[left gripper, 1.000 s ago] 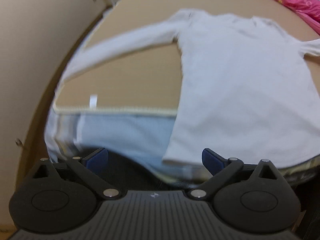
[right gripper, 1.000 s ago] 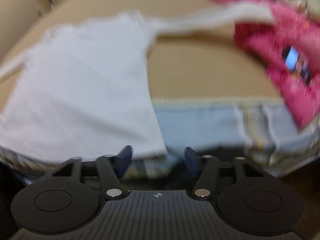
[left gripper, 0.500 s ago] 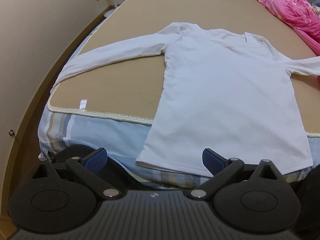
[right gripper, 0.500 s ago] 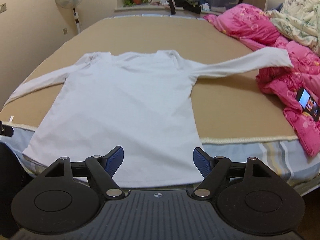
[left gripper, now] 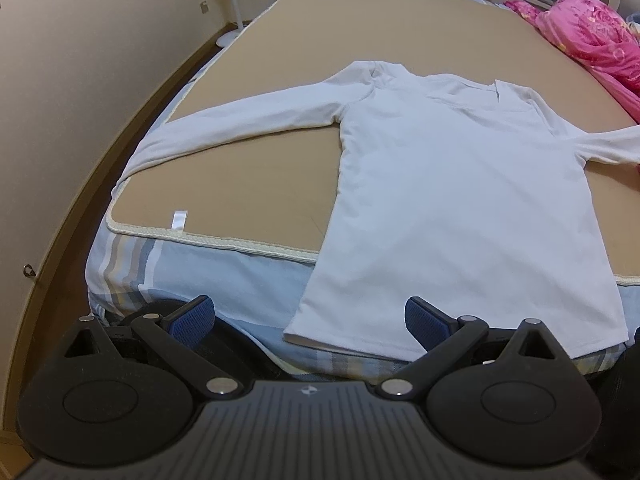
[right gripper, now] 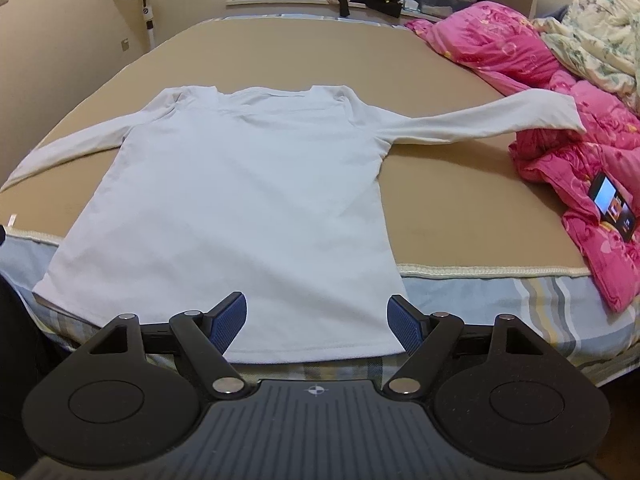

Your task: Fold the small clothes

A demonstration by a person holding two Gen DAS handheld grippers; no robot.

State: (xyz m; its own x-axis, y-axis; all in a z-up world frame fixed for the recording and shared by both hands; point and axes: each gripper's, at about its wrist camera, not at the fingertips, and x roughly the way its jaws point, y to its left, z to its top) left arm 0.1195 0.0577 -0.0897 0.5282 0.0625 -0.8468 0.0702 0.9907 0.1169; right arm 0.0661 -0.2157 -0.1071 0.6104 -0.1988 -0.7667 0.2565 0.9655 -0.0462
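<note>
Right hand-held gripper gapes above the shirt hem.

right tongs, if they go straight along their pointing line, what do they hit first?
Probably the white shirt: the open right tongs aim at its lower body, near the hem on the bed edge. Nothing shows in between, though depth is unclear.

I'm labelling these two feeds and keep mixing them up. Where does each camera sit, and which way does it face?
Left wrist view: on the left gripper, looking forward and down over the bed's near-left corner at the white shirt; its own open blue-padded fingers show.
Right wrist view: on the right gripper, facing the shirt's hem and the pink quilt; open jaws, nothing between them.
Shared: the shirt lying flat, sleeves spread, on the tan mat.
</note>
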